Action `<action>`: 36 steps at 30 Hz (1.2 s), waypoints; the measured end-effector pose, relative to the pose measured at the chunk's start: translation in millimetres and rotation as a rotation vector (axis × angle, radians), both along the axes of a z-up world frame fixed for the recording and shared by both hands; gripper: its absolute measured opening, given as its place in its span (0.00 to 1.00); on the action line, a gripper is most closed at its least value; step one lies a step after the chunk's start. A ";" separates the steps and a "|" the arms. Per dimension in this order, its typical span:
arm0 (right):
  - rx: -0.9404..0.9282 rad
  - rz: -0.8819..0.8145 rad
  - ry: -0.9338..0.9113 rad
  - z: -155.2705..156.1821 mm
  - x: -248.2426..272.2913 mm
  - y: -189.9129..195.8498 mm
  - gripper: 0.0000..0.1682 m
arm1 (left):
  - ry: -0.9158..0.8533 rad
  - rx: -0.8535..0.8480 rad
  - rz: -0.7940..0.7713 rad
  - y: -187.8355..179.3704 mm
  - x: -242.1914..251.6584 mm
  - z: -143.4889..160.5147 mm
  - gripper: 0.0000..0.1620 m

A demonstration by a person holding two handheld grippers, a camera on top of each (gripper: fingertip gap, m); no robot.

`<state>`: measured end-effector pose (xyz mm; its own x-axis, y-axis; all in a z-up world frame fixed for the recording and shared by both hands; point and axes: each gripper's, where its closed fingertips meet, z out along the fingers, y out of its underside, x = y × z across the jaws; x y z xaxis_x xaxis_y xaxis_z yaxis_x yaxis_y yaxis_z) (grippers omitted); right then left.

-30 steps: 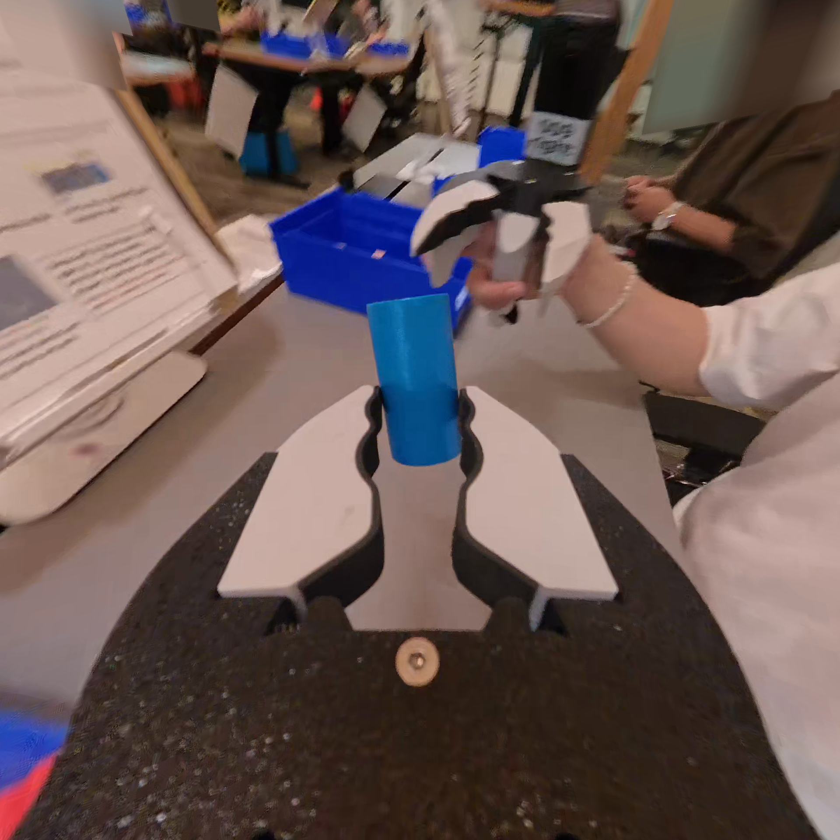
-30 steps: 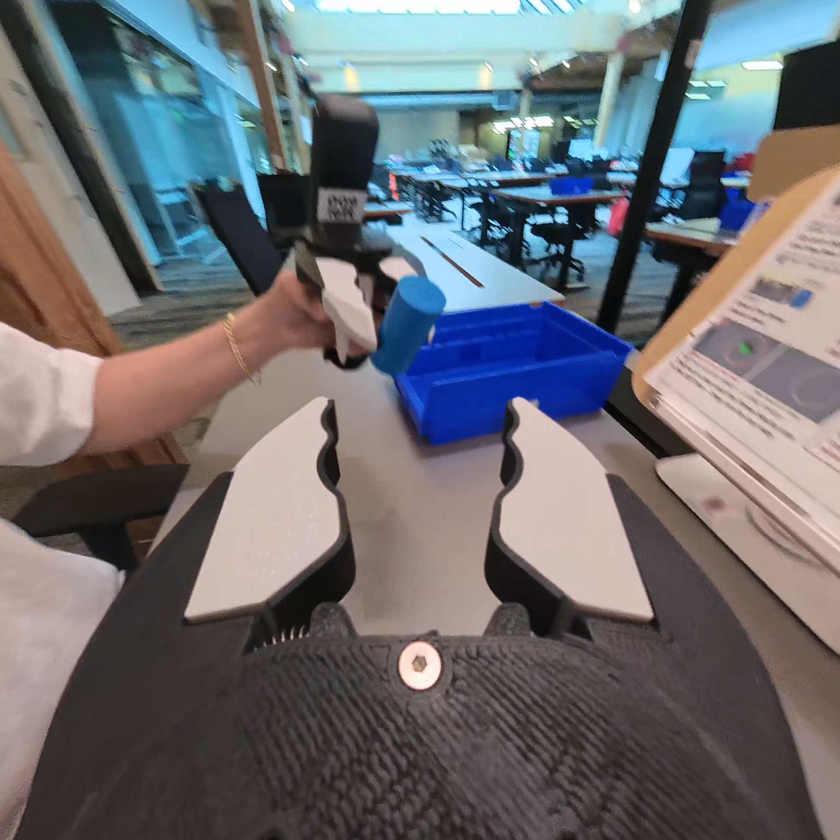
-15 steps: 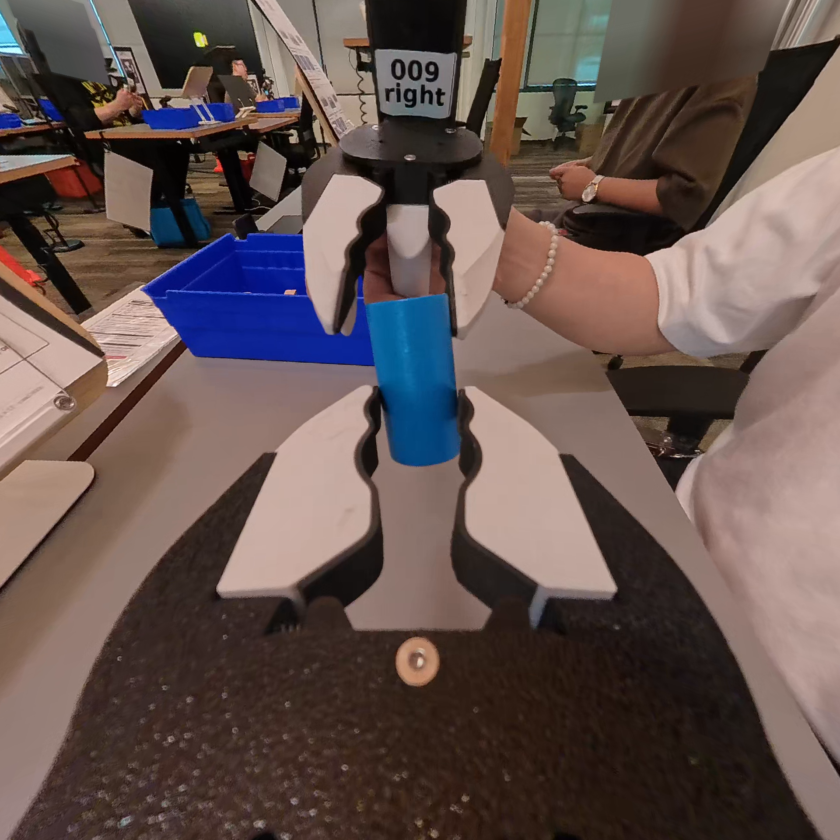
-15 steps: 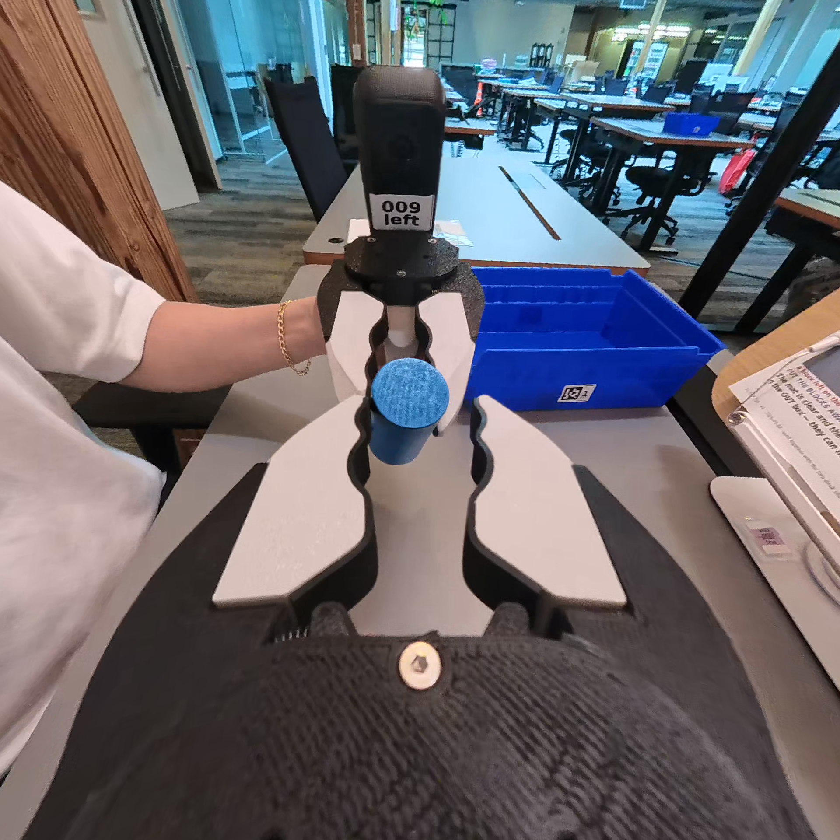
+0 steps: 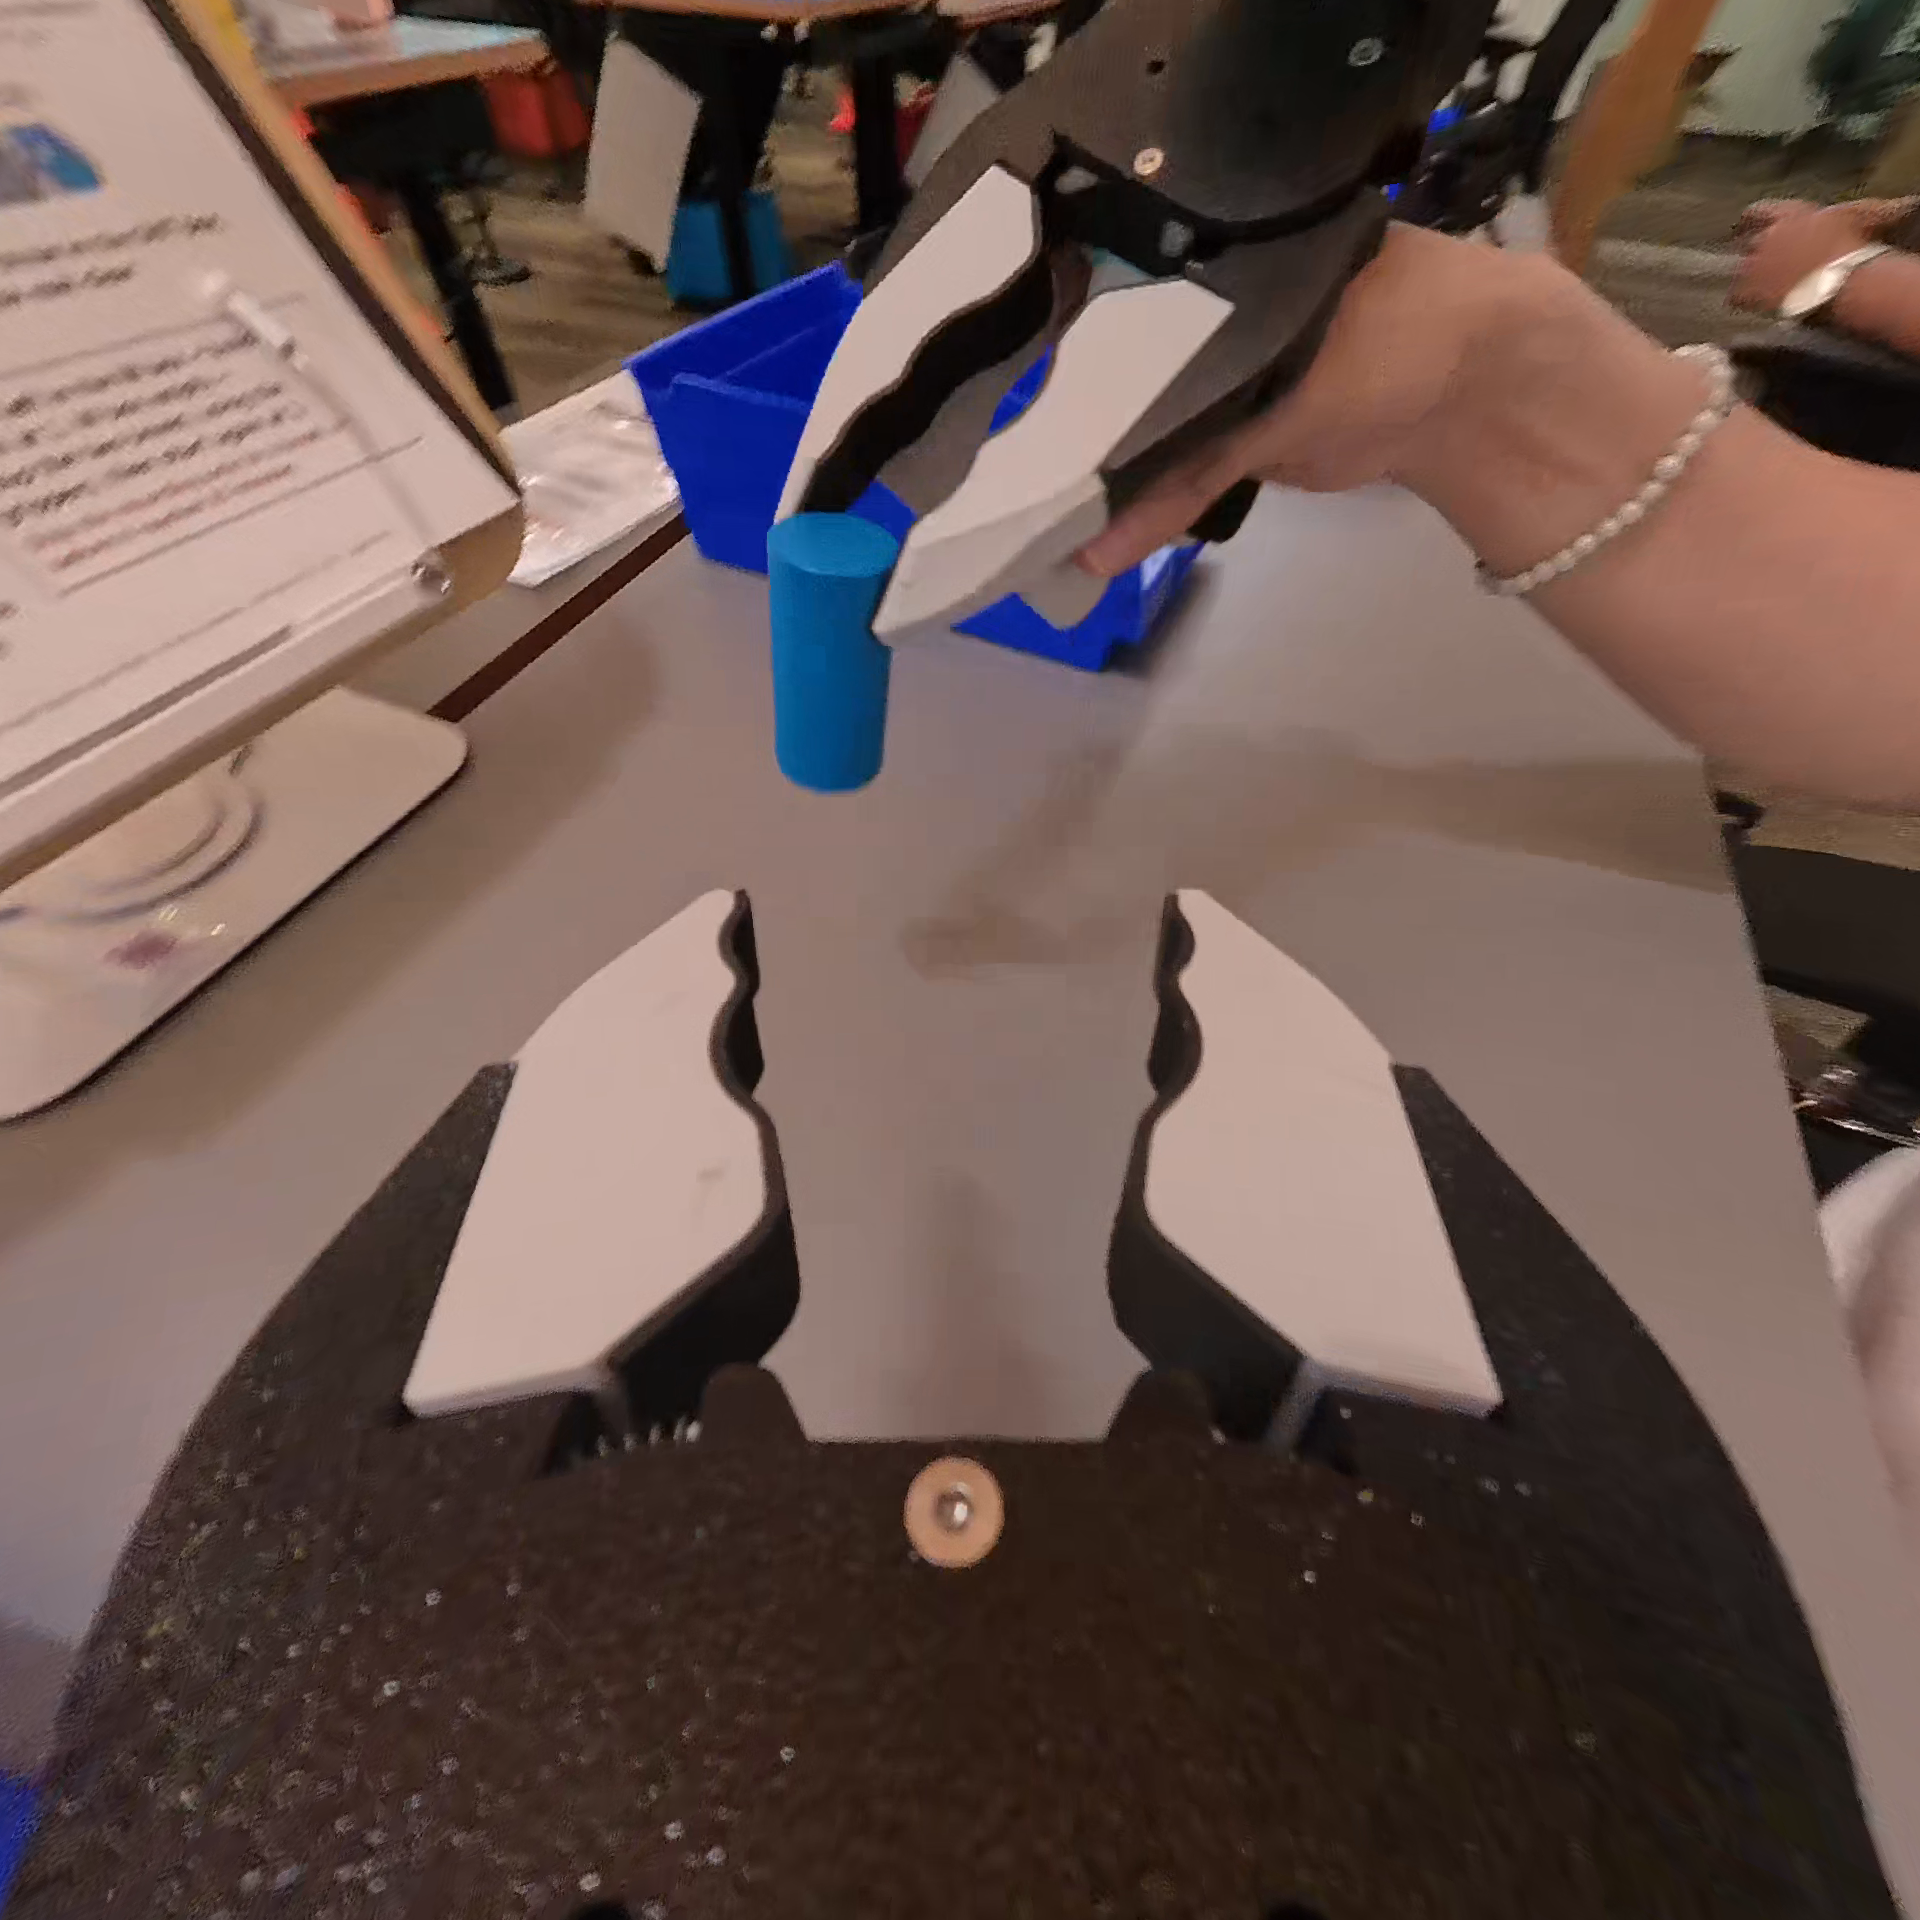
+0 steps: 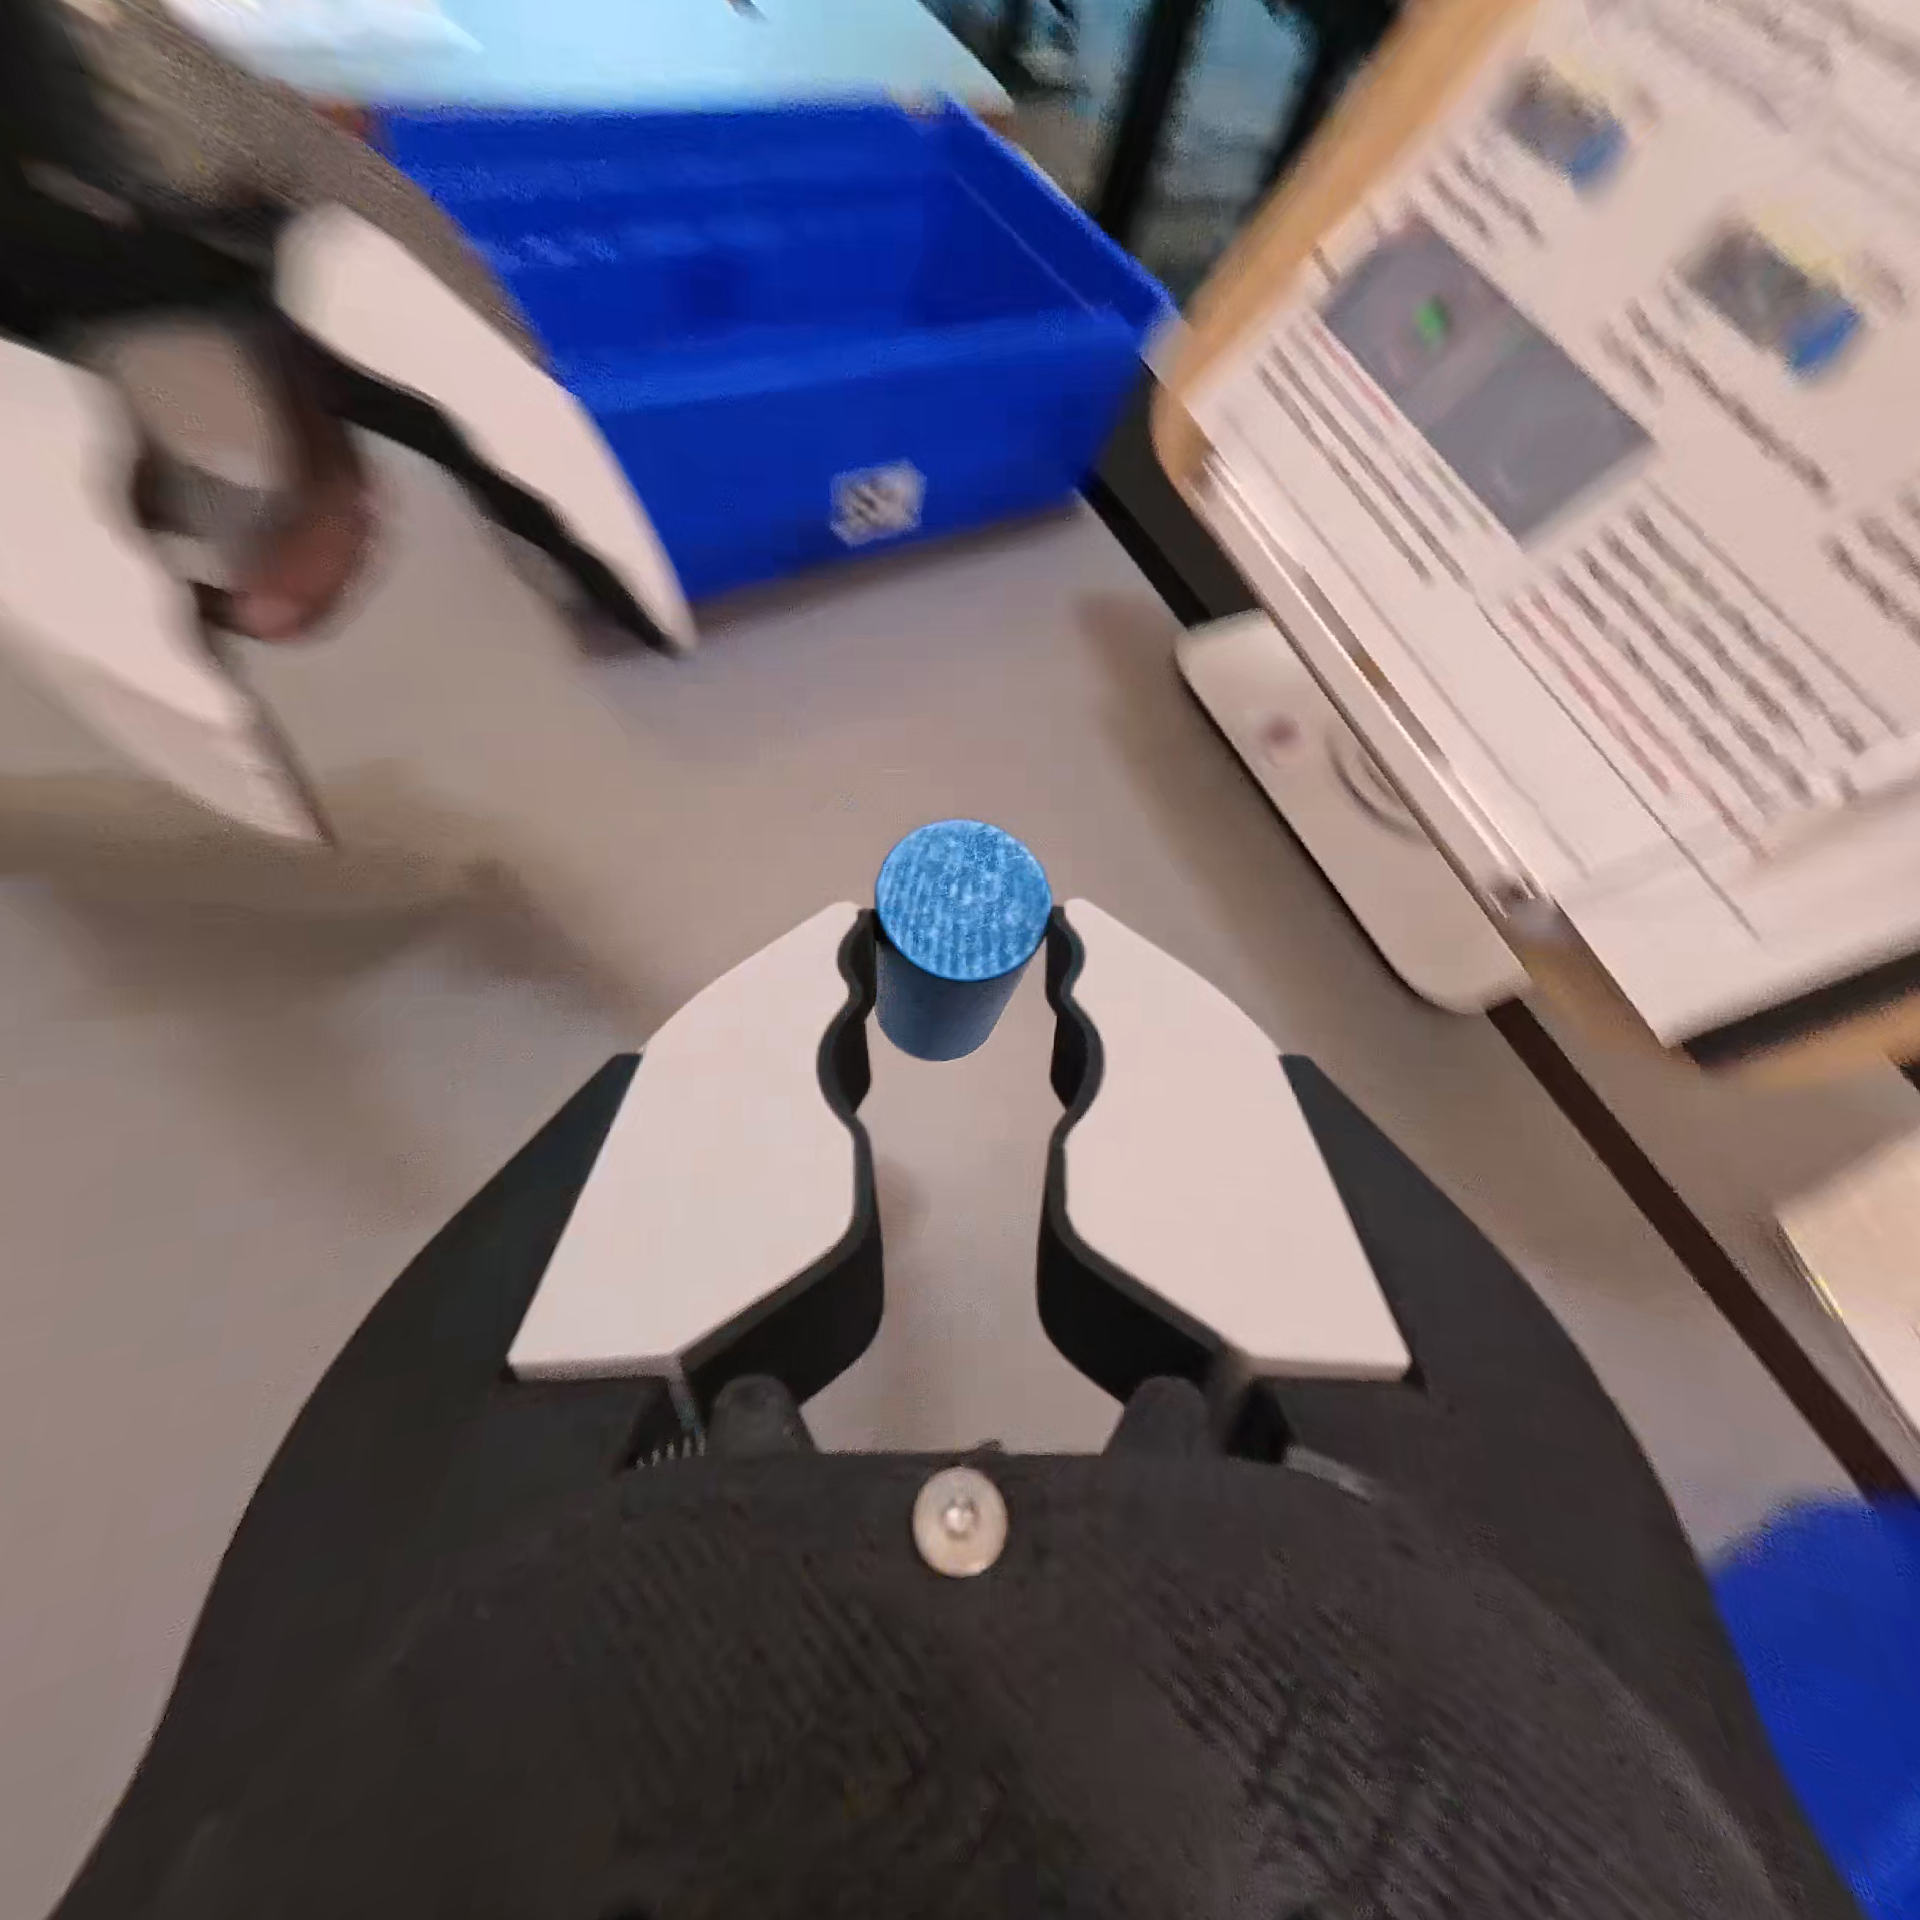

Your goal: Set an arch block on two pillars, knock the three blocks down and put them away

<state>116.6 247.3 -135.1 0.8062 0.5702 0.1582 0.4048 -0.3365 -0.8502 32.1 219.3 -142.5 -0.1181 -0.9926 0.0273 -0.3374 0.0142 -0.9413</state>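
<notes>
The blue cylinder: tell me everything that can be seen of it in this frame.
The blue cylinder is short and solid-looking, matte, with a finely textured flat end face, perhaps printed plastic. It hangs upright above the grey table, clear of its surface, pinched near its top between the right gripper fingertips. The open left gripper is apart from it.

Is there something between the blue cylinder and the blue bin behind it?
Nothing visible. The right gripper holds the blue cylinder above bare grey table; the blue bin lies beyond, and the open left gripper is off to one side.

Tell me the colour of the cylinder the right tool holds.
Blue cylinder, with a mottled lighter-blue end face; clearest in the right wrist view.
</notes>
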 end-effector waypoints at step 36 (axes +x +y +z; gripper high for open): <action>-0.108 -0.275 0.014 -89.5 62.7 22.6 0.40 | -0.014 -0.109 0.062 -11.9 -25.8 -8.8 0.45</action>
